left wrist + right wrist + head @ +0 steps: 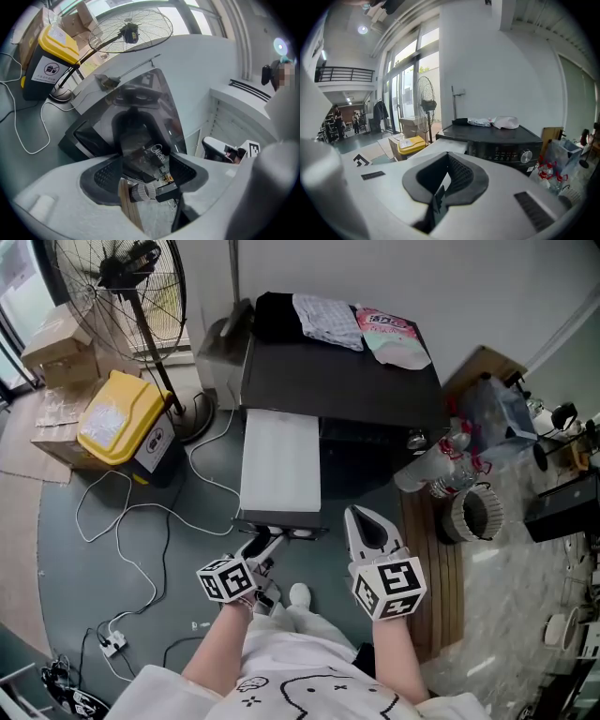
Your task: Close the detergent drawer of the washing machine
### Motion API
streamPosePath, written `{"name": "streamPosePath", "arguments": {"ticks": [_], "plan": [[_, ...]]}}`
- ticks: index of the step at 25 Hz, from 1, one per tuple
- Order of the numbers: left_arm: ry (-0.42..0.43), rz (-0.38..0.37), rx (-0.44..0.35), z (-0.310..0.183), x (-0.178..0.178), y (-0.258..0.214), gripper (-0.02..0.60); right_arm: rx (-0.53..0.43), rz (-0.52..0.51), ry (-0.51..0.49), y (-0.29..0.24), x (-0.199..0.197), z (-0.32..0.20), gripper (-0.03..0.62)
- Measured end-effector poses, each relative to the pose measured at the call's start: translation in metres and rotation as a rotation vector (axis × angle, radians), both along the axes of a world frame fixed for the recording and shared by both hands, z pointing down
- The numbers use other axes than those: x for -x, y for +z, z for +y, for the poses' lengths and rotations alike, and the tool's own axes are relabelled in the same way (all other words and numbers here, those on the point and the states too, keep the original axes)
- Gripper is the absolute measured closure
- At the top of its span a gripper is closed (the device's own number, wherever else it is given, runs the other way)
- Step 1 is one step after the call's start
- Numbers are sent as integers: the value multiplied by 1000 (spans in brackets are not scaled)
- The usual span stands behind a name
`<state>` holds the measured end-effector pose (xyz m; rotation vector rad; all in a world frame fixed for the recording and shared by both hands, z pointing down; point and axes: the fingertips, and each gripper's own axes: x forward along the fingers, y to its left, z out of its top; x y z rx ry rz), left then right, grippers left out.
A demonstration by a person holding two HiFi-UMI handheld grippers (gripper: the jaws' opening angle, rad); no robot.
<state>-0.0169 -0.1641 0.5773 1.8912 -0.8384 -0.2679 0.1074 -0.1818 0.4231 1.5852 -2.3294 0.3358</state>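
Above grey floor, detergent drawer juts lengthwise toward person; left gripper gapes, right gripper closed.

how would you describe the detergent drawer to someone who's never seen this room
Find the black washing machine standing beside the fan. From its front, on the side nearer the fan, a long flat slab juts out over the floor: that is the drawer. It is the only white part of an otherwise dark machine.

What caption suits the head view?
Open left gripper before the pulled-out white detergent drawer of the black washing machine.
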Motion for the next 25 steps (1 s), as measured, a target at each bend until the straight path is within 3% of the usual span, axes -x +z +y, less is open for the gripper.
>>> {"name": "streamPosePath", "arguments": {"ticks": [14, 25], "plan": [[64, 7, 31, -14, -4, 2, 281, 2, -9, 60, 5, 10, -5, 594], [50, -4, 41, -38, -6, 4, 281, 6, -8, 76, 6, 2, -15, 594]]}}
